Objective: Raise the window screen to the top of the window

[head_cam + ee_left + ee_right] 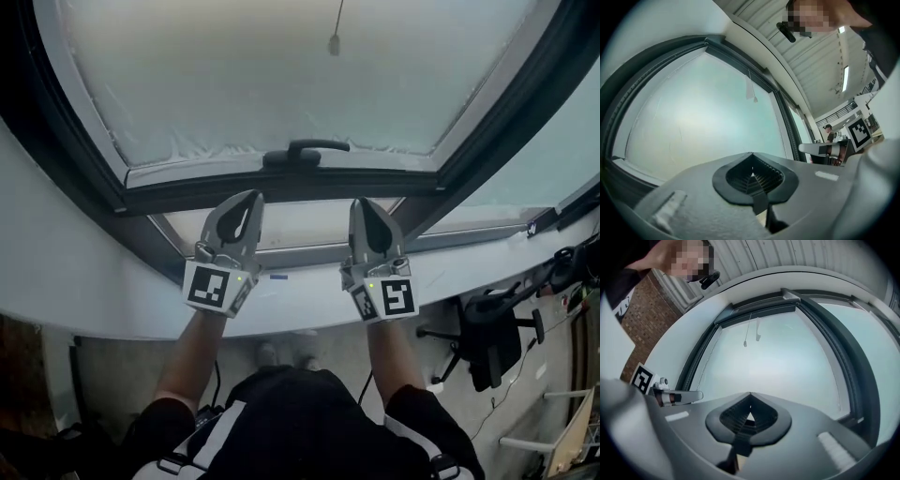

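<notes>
The window screen [281,75] is a pale translucent sheet filling the dark window frame [84,159]. A dark handle [305,152] sits on its lower bar, and a pull cord [334,42] hangs near the top of the head view. Both grippers are held side by side just below that bar, pointing at the window and touching nothing. My left gripper [251,199] is shut and empty, and so is my right gripper [364,204]. In the left gripper view the closed tips [751,154] face the screen [703,112]. The right gripper view shows the same [750,394].
A white sill and wall [94,281] run under the window. A black office chair [492,337] stands on the floor at the lower right. A brick wall [647,319] lies to the left. A person [829,133] stands far off in the room.
</notes>
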